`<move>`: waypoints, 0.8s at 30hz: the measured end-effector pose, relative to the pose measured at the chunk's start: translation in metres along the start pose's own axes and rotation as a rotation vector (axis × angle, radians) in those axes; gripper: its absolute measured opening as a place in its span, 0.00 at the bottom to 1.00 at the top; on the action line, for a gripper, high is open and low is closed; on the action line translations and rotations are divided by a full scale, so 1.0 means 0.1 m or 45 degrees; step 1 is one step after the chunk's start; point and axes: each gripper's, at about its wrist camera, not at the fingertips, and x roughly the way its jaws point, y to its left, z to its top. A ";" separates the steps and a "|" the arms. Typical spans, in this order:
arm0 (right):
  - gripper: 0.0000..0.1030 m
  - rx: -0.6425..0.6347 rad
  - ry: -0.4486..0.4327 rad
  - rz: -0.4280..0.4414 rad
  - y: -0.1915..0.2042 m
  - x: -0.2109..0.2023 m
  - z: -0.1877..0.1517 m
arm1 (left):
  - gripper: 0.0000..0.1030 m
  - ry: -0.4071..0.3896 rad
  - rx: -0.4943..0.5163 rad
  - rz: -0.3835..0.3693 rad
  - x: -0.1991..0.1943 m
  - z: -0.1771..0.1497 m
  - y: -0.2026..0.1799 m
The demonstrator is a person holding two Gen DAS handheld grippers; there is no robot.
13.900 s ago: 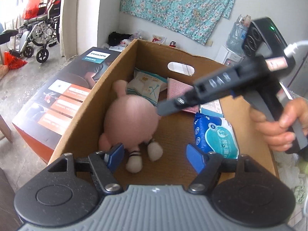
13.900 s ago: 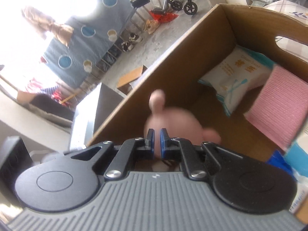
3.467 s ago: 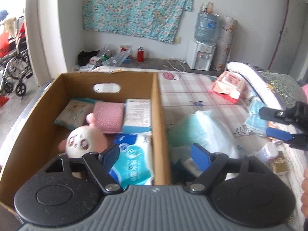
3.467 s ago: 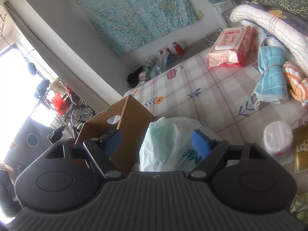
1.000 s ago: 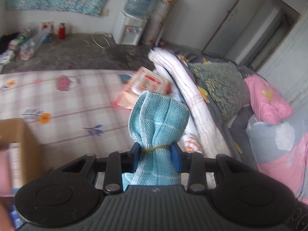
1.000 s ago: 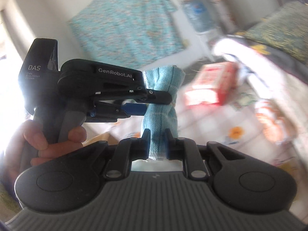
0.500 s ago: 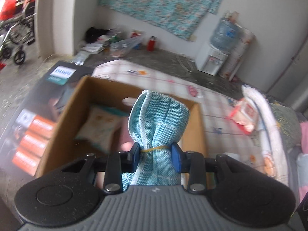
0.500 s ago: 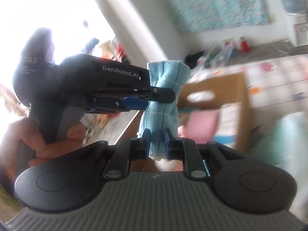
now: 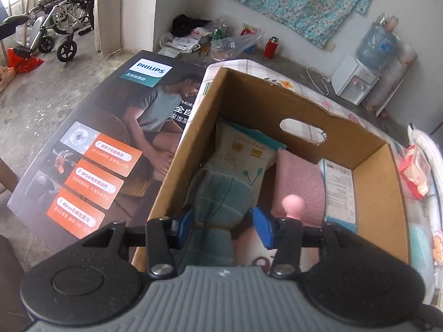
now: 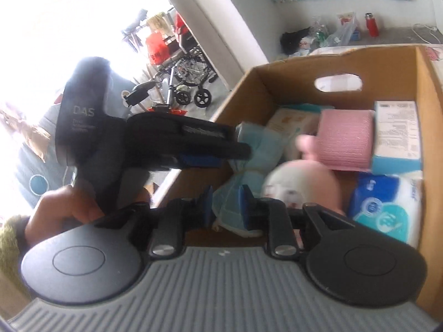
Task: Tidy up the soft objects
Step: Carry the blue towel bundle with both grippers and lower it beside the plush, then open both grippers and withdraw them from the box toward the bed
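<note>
A blue towel bundle (image 9: pixel 221 202), tied at its waist, hangs inside the cardboard box (image 9: pixel 193 138) by its left wall. My left gripper (image 9: pixel 225 227) has opened; its blue pads (image 9: pixel 261 228) stand apart from the towel's sides. My right gripper (image 10: pixel 226 203) has its pads around the towel's lower end (image 10: pixel 229 199), partly open. The towel lies against a pink plush toy (image 10: pixel 301 182) in the box.
The box also holds a cotton-swab pack (image 9: pixel 243 152), a pink cloth roll (image 9: pixel 301 185), a white carton (image 9: pixel 340 191) and a blue wipes pack (image 10: pixel 387 204). A Philips box (image 9: pixel 110 144) lies left. A bed with wipes (image 9: pixel 415 171) lies right.
Both grippers carried the towel down into the box by its left wall. My left gripper's jaws have opened off the towel, and the right gripper's jaws have widened.
</note>
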 end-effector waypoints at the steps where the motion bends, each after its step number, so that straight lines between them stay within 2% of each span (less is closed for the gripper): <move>1: 0.22 0.013 0.000 0.000 -0.06 -0.01 0.00 | 0.49 -0.001 -0.003 -0.002 -0.02 -0.01 0.00; 7: 0.26 0.093 -0.029 -0.017 -0.41 -0.18 -0.04 | 0.59 -0.033 -0.002 0.013 -0.16 -0.06 -0.07; 9: 0.31 0.098 -0.054 -0.022 -0.45 -0.28 -0.06 | 0.63 -0.061 0.004 -0.001 -0.27 -0.09 -0.12; 13: 0.43 0.098 -0.145 -0.038 -0.63 -0.63 -0.05 | 0.69 -0.181 0.054 -0.047 -0.60 -0.26 -0.34; 18: 0.49 0.088 -0.334 -0.112 -0.85 -1.32 -0.07 | 0.71 -0.387 0.179 -0.103 -1.01 -0.57 -0.93; 21: 0.52 0.050 -0.455 -0.243 -1.01 -1.80 -0.14 | 0.76 -0.483 0.307 -0.186 -1.22 -0.83 -1.43; 24: 0.53 0.072 -0.561 -0.403 -1.28 -2.33 -0.27 | 0.80 -0.502 0.471 -0.273 -1.28 -1.14 -1.99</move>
